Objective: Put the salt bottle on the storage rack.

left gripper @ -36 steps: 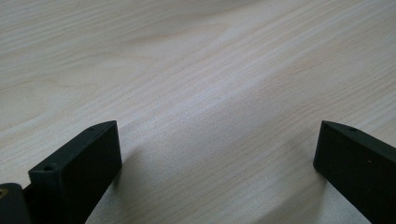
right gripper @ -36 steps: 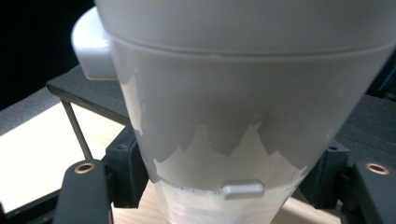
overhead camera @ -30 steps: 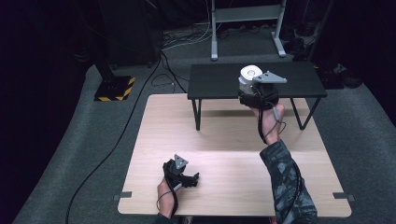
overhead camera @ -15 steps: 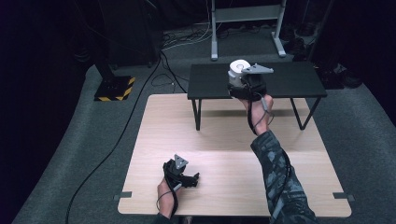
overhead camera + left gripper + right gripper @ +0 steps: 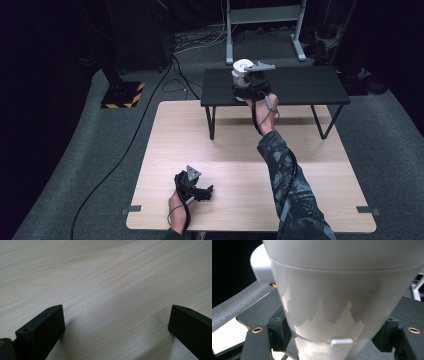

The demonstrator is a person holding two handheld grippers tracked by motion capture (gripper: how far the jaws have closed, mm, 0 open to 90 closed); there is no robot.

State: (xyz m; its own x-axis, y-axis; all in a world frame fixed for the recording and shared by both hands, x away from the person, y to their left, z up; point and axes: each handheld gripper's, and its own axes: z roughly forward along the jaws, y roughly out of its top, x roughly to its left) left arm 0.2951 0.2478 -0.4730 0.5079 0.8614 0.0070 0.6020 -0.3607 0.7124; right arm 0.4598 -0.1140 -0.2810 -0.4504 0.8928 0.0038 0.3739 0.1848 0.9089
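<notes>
A dark room with grey carpet (image 5: pixel 90 150) surrounds a light wooden table (image 5: pixel 240 150) that takes up the centre and lower half of the high view. Beyond its far edge, in the upper middle of the frame, stands a low black table (image 5: pixel 300 87) on thin legs. A black-and-yellow striped base plate (image 5: pixel 122 94) sits on the floor at the upper left, with black cables (image 5: pixel 150 107) trailing across the carpet, and a grey metal stand (image 5: pixel 262 20) rises at the top centre.

The left gripper (image 5: pixel 195 186) lies low at the lower left of the wooden table, held in the person's left hand (image 5: pixel 178 205). In the left gripper view its two black jaws stand spread wide apart, with bare wood grain (image 5: pixel 112 290) between them and nothing held.

The right gripper (image 5: pixel 248 85) is stretched forward to the near edge of the black table, on the end of a camouflage-patterned sleeve (image 5: pixel 290 185). Its jaws are pinching a white container (image 5: pixel 242 70), which stands upright at the left-centre part of the black table. In the right gripper view the white container (image 5: pixel 337 302) looms close, tapering downward, with a rim line near its top, a white rounded tab at the upper left and a small white lug near its base. The jaws press on its lower sides, one at each side of the frame. Whether its base touches the black tabletop cannot be told.
</notes>
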